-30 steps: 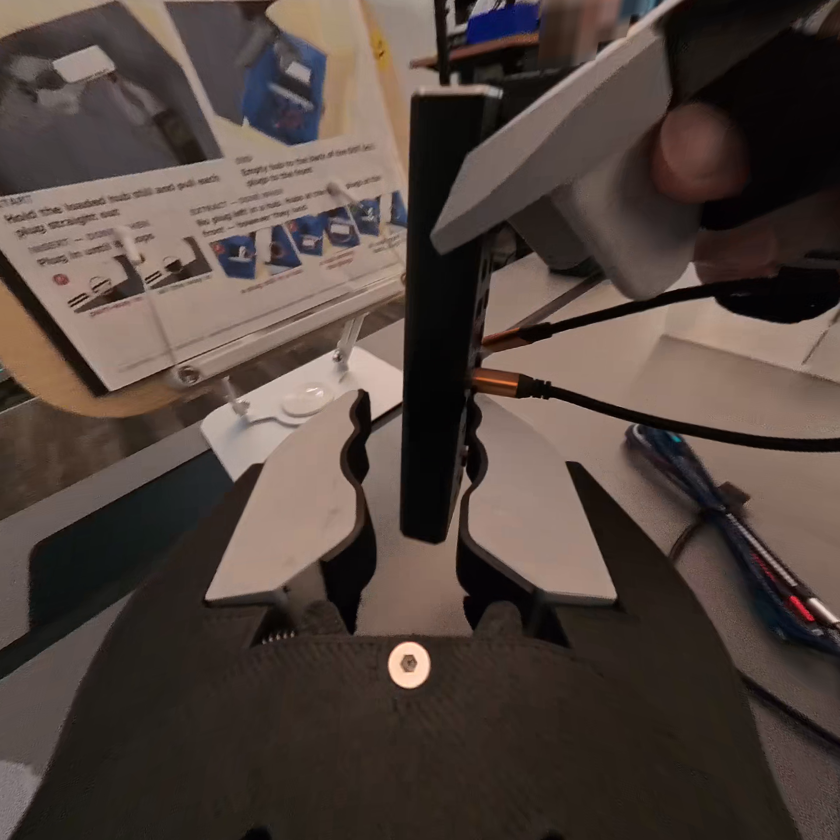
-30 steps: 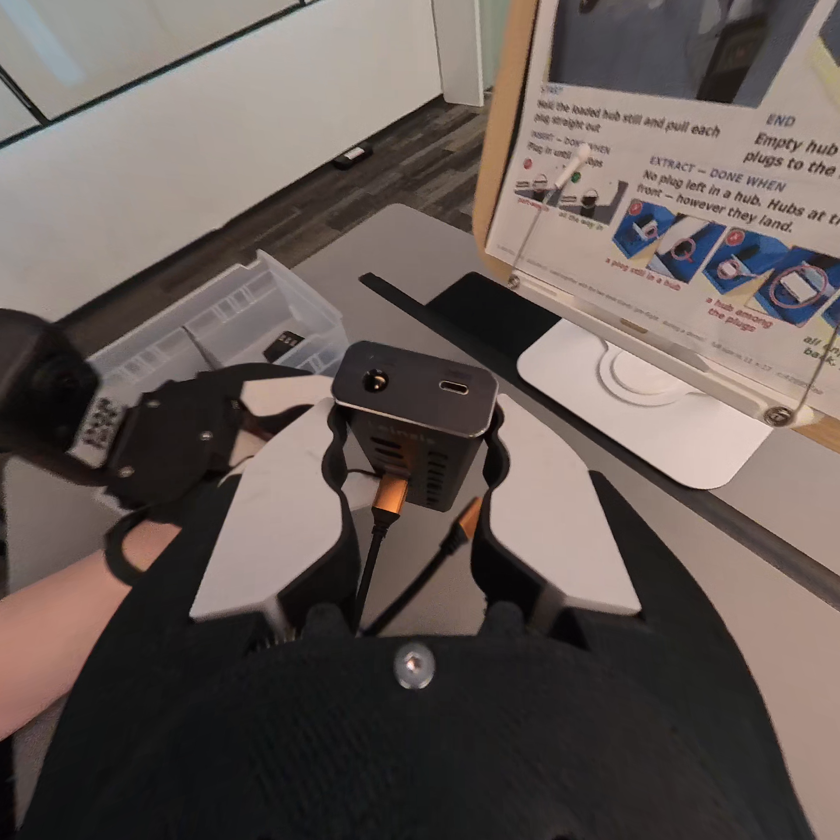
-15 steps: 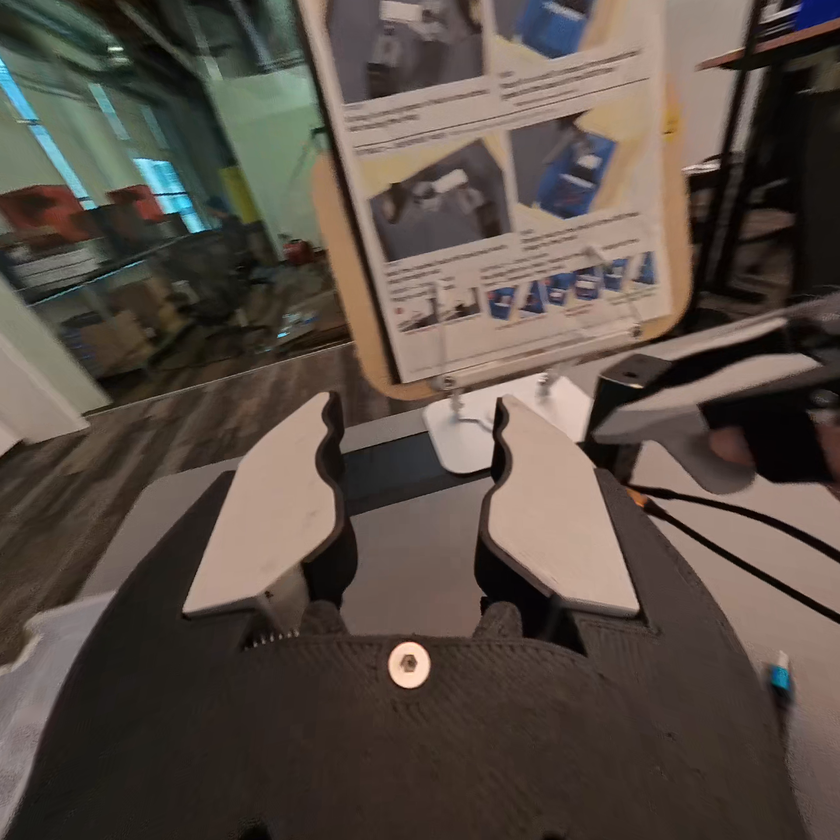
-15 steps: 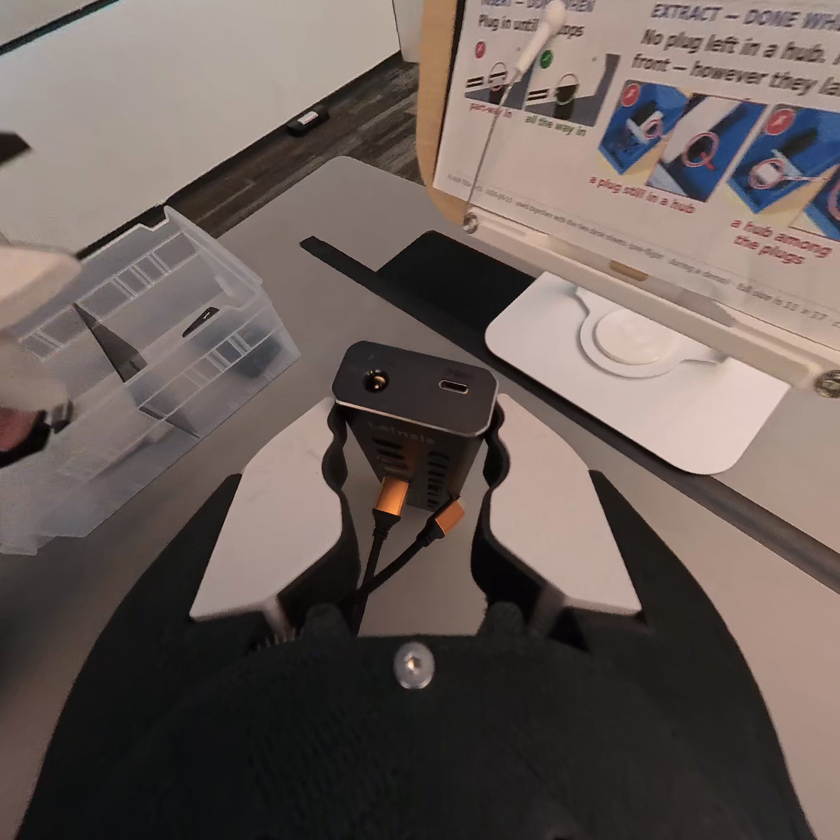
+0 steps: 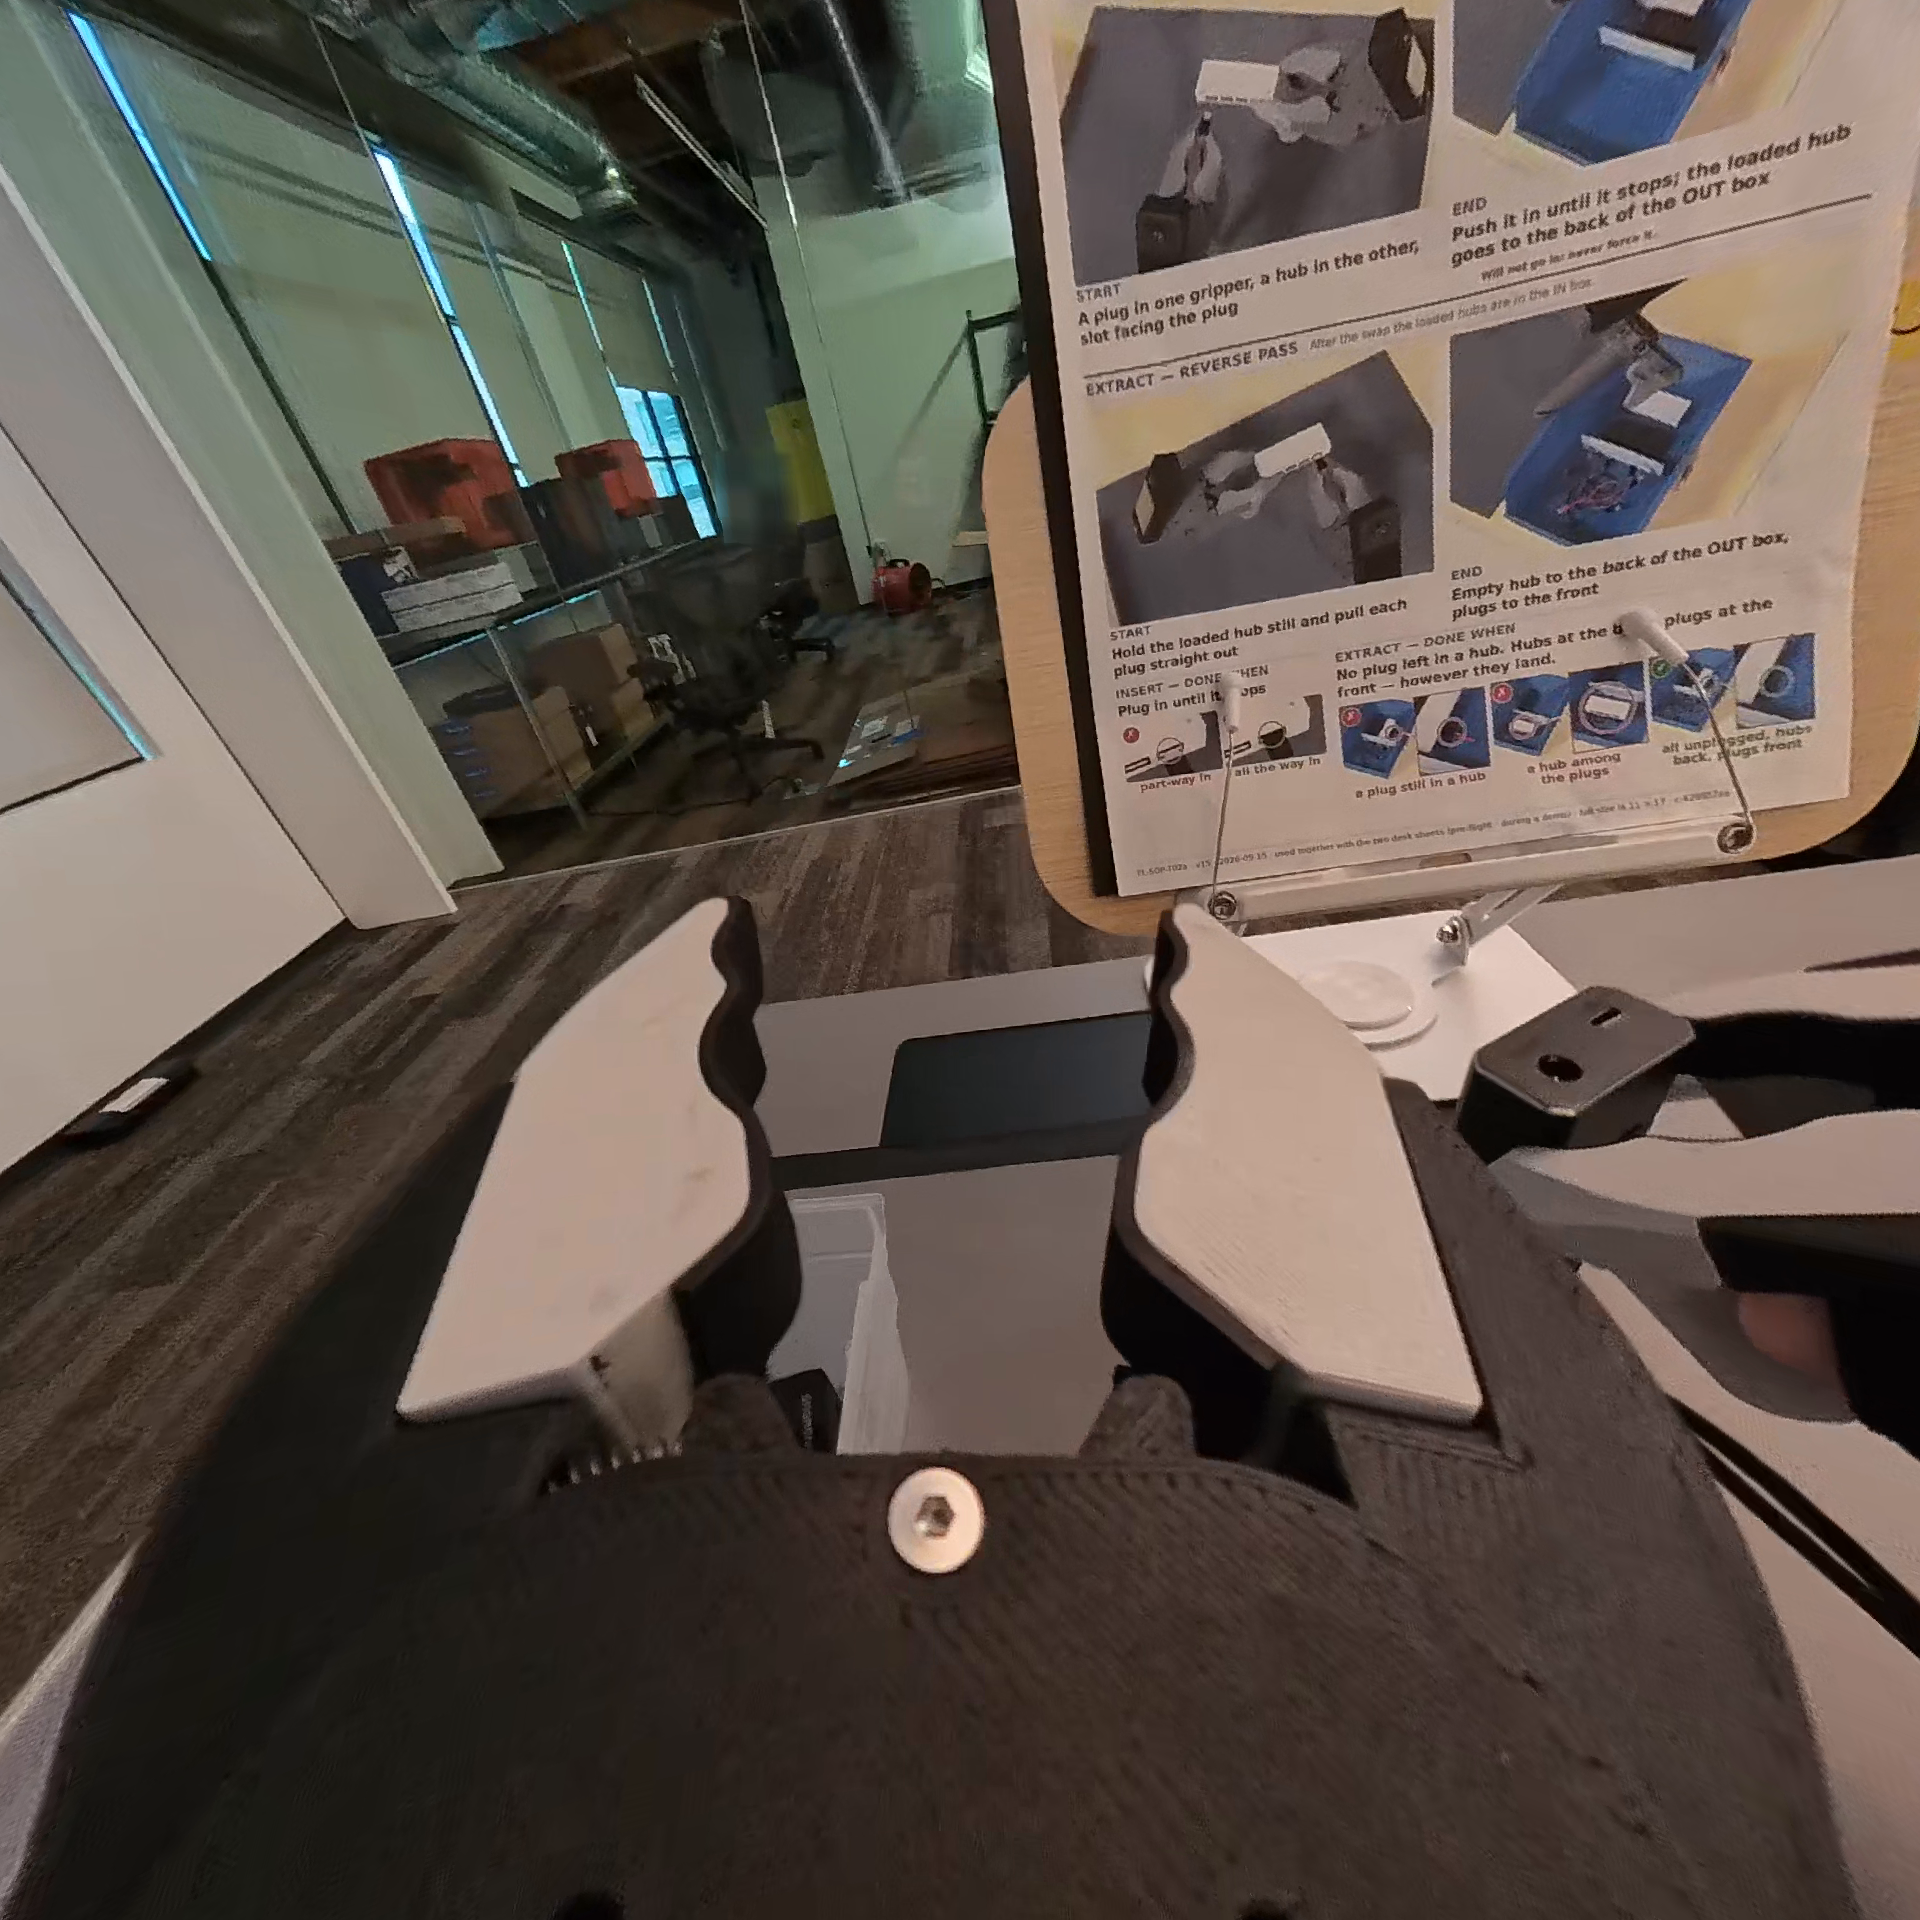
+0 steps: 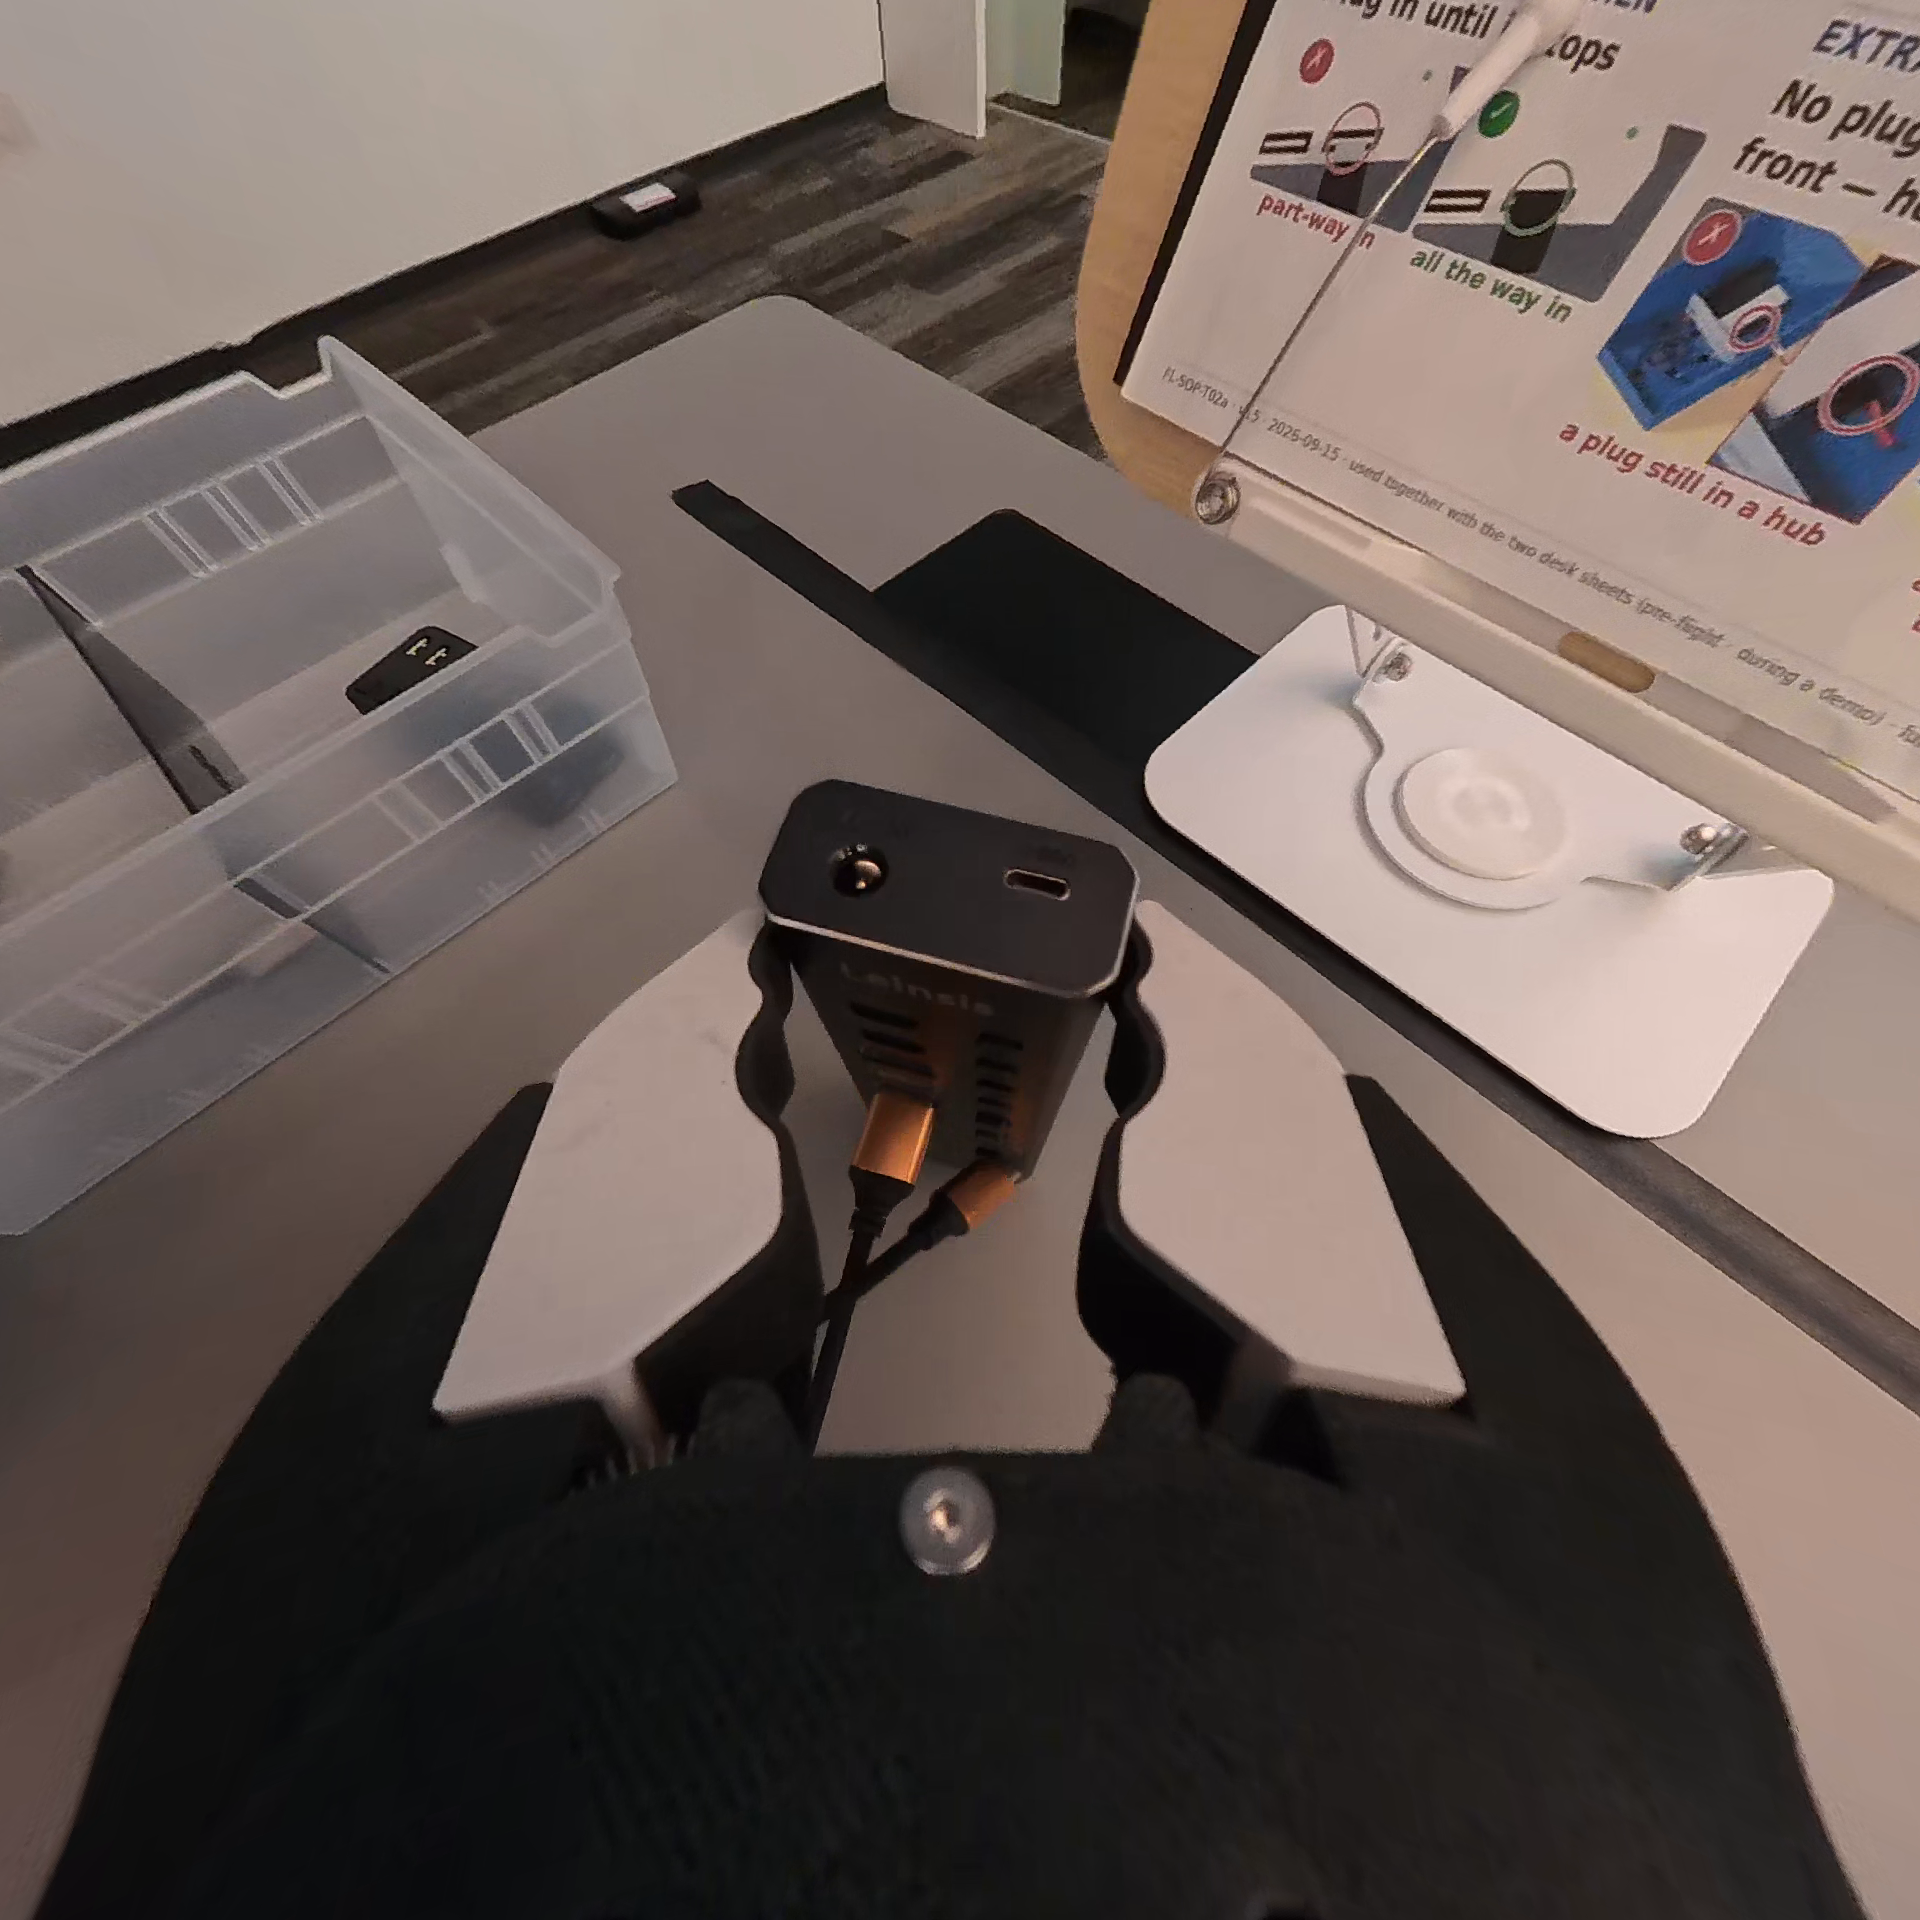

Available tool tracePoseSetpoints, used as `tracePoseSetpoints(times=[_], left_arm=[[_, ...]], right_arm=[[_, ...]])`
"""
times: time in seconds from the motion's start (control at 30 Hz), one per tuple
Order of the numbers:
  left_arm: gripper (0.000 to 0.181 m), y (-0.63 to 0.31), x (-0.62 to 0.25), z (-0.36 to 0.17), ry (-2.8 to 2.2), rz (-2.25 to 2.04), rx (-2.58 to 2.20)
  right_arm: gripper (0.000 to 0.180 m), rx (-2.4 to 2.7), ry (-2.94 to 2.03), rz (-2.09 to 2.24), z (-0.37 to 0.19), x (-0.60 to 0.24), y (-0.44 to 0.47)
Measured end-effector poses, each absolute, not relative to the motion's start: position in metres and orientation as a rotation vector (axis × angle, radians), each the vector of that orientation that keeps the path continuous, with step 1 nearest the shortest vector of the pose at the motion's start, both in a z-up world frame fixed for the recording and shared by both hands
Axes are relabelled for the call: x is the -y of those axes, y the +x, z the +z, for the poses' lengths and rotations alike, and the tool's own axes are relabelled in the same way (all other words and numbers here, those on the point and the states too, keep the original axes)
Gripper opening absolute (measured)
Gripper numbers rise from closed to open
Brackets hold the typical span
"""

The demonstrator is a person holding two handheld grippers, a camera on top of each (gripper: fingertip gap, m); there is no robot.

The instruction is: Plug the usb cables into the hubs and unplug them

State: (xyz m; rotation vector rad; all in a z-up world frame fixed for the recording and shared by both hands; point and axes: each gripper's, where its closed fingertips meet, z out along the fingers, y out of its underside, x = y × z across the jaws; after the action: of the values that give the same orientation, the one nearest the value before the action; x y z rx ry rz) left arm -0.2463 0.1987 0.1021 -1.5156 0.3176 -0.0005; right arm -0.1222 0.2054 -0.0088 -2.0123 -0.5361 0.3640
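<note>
My right gripper [image 6: 945, 940] is shut on a black hub [image 6: 940, 940], held upright above the grey table [image 6: 727, 416]. Two black cables with orange plugs [image 6: 891, 1141] sit in the hub's lower ports. The hub also shows at the right of the left wrist view [image 5: 1569, 1070], between the other gripper's fingers. My left gripper [image 5: 951, 966] is open and empty, to the left of the hub and apart from it, above the table's far left part.
A clear plastic bin [image 6: 301, 717] with a small dark item inside stands on the left of the table. An instruction sheet on a wooden board [image 5: 1455, 468] stands on a white base [image 6: 1475, 862] at the back. A black mat [image 6: 1039, 623] lies in front of it.
My left gripper let go of the hub, opened and swung away to the left. My right gripper kept its hold on the hub and moved it forward, lower over the table.
</note>
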Motion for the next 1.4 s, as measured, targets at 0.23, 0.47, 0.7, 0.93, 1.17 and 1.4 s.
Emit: tracePoseSetpoints(times=[0.23, 0.47, 0.7, 0.93, 1.17, 1.4], left_arm=[[0.072, -0.249, -0.197, 0.107, -1.502, 0.001, -0.304], [0.076, -0.244, -0.197, 0.106, -1.505, -0.021, -0.32], [0.076, -0.243, -0.197, 0.105, -1.516, -0.026, -0.321], [0.077, -0.236, -0.196, 0.103, -1.523, -0.057, -0.35], [0.077, -0.233, -0.197, 0.099, -1.541, -0.094, -0.366], [0.077, -0.228, -0.197, 0.097, -1.544, -0.111, -0.384]], right_arm=[[0.059, 0.529, -2.015, 0.369, -0.018, -0.205, -0.128], [0.059, 0.518, -1.988, 0.375, -0.018, -0.204, -0.131], [0.06, 0.54, -1.976, 0.321, -0.018, -0.202, -0.135], [0.06, 0.519, -1.972, 0.343, -0.018, -0.201, -0.133], [0.061, 0.56, -1.992, 0.326, -0.018, -0.202, -0.134], [0.061, 0.564, -1.998, 0.323, -0.018, -0.203, -0.134]])
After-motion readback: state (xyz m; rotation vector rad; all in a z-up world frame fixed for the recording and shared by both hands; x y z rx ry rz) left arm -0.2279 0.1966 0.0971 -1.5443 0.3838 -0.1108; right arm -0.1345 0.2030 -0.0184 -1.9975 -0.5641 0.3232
